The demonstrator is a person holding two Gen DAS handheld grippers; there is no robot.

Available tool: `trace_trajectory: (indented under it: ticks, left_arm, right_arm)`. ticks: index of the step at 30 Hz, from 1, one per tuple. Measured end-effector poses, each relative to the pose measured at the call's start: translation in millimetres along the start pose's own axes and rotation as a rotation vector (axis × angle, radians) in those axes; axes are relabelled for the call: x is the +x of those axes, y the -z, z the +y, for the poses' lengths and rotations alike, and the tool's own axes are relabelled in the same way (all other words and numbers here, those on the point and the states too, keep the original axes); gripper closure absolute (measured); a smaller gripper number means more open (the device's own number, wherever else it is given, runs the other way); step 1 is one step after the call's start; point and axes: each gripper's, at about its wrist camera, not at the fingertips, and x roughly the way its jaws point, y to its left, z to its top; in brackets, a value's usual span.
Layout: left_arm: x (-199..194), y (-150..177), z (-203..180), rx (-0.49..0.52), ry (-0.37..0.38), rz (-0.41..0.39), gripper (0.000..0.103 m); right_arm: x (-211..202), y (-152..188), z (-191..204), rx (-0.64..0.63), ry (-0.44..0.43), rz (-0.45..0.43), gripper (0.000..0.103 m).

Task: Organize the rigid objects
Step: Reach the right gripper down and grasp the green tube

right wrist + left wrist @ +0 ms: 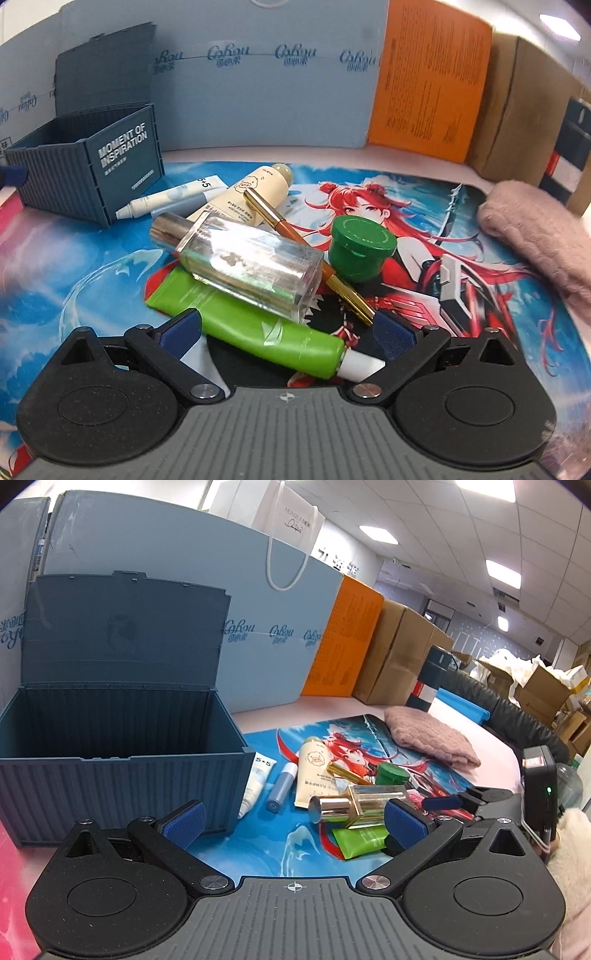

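Observation:
A dark blue container box (pixel 122 771) stands with its lid up at the left of the printed mat and looks empty inside. Right of it lies a heap: a glass perfume bottle (pixel 251 262) across a green tube (pixel 258 328), a gold pen (pixel 295 236), a green jar (pixel 360 247), a cream tube (pixel 251 195), a white tube (pixel 170 199) and a small blue bottle (pixel 282 792). My right gripper (pixel 288 332) is open, its fingers on either side of the green tube. My left gripper (pixel 293 821) is open beside the box (pixel 92 173), holding nothing.
A pink knitted cloth (pixel 535 236) lies at the mat's right edge. A light blue panel (pixel 258 92), an orange box (pixel 424 81) and a cardboard box (pixel 524 110) line the back. A dark flask (pixel 430 683) stands beyond the cloth.

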Motion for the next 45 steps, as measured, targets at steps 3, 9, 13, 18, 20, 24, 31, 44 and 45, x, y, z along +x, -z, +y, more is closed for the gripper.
trace_trajectory:
  ticks: [3, 9, 13, 18, 20, 24, 31, 44, 45]
  left_arm:
    - [0.4, -0.1, 0.9, -0.003, 0.001, 0.003, 0.0]
    - [-0.9, -1.6, 1.4, -0.004, 0.007, -0.002, 0.0]
    - [-4.9, -2.1, -0.1, 0.001, 0.015, -0.013, 0.0]
    - [-8.8, -3.5, -0.9, -0.002, 0.022, -0.022, 0.0]
    - [-9.5, -3.9, -1.2, -0.003, 0.024, -0.023, 0.0]
    - [-10.8, -4.2, -1.4, -0.005, 0.038, -0.025, 0.0]
    - [-10.9, -6.0, 4.6, -0.034, 0.039, -0.022, 0.0]
    - [0.2, -4.8, 20.0, -0.131, 0.104, 0.002, 0.0]
    - [3.4, -3.6, 23.3, -0.159, 0.13, 0.014, 0.0]
  right_arm:
    - [5.0, -3.8, -4.0, 0.025, -0.069, 0.028, 0.002]
    - [6.7, 0.5, -1.5, 0.044, -0.096, 0.078, 0.01]
    - [-1.2, 5.7, 6.5, 0.022, -0.08, 0.092, 0.018]
    - [-20.5, 13.5, 24.1, -0.035, -0.133, 0.106, 0.046]
    - [-26.7, 16.0, 26.2, -0.023, -0.233, 0.093, 0.056]
    - [-21.8, 12.9, 39.7, -0.042, -0.24, 0.076, 0.057]
    - [-0.1, -1.5, 58.0, -0.088, -0.196, 0.042, 0.068]
    - [-31.0, 5.8, 69.0, -0.058, -0.247, -0.133, 0.073]
    - [-35.1, 5.9, 68.9, -0.034, -0.258, -0.165, 0.073]
